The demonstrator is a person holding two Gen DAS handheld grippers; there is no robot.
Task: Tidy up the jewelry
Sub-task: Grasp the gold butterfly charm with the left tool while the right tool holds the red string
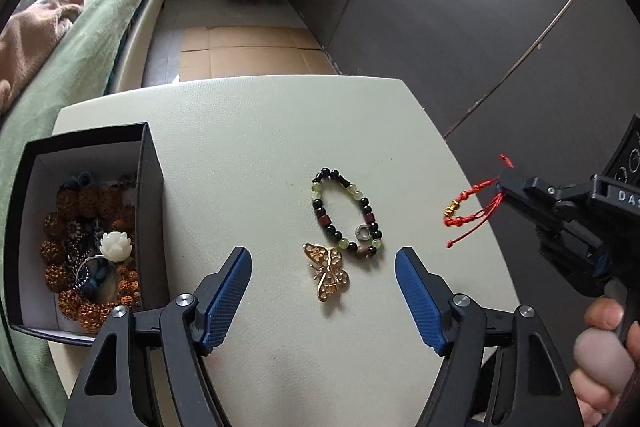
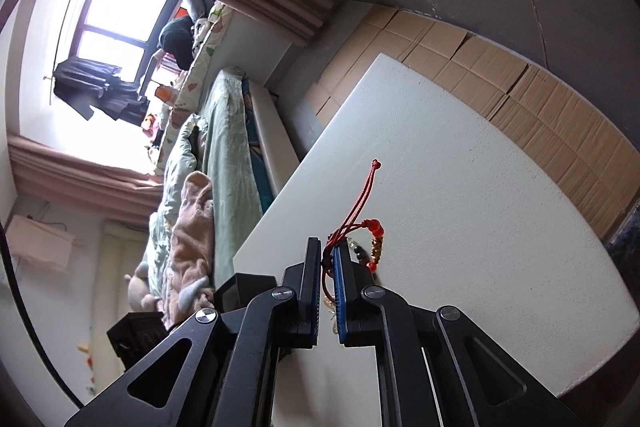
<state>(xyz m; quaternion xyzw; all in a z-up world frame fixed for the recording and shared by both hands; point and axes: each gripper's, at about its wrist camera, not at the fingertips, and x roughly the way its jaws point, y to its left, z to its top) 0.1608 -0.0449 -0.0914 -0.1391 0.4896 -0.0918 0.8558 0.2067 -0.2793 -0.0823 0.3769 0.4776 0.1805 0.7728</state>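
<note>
My left gripper (image 1: 323,259) is open and empty above the pale table (image 1: 240,131), its blue pads either side of a gold butterfly brooch (image 1: 328,277). Just beyond lies a beaded bracelet (image 1: 346,213) of black, green and dark red beads. My right gripper (image 1: 502,187) is shut on a red cord bracelet (image 1: 464,209) with gold beads and holds it in the air at the table's right edge. In the right wrist view the red cord bracelet (image 2: 370,227) hangs from the closed fingers (image 2: 314,267). A black jewelry box (image 1: 80,227) at the left holds brown bead strands and a white flower piece.
A bed (image 1: 72,39) with green bedding lies left of the table. Cardboard sheets (image 1: 248,55) cover the floor beyond the table. Dark wardrobe panels (image 1: 460,7) stand on the right. A hand (image 1: 604,351) holds the right gripper's handle.
</note>
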